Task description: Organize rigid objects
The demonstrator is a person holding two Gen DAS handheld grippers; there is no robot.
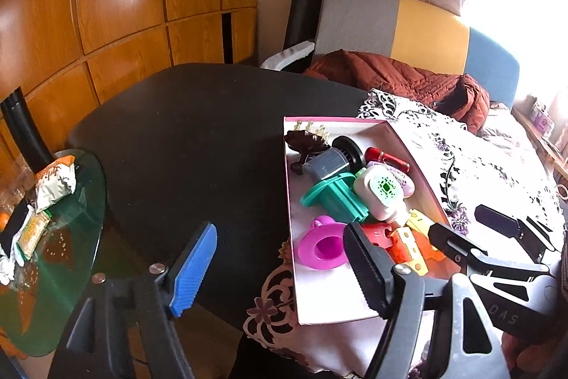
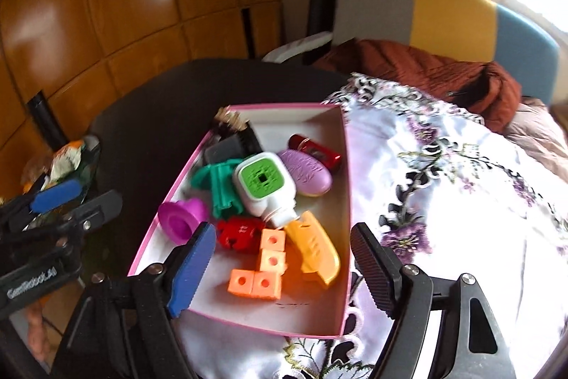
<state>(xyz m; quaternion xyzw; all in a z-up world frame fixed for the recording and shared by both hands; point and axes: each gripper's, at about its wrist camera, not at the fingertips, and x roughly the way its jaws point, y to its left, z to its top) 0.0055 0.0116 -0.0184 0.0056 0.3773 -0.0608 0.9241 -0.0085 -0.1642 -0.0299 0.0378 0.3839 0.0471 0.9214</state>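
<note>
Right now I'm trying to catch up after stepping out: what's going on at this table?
A person is sorting small rigid things into the pink box, using two handheld tools. Both the left claw and right claw are open and empty above it. The orange blocks, yellow clip and white bottle already lie inside.

"11" printed on the red block (image 1: 377,233) in the box, "DAS" seen on one gripper body (partly cut off), "GenRobot.AI" on the other
</note>
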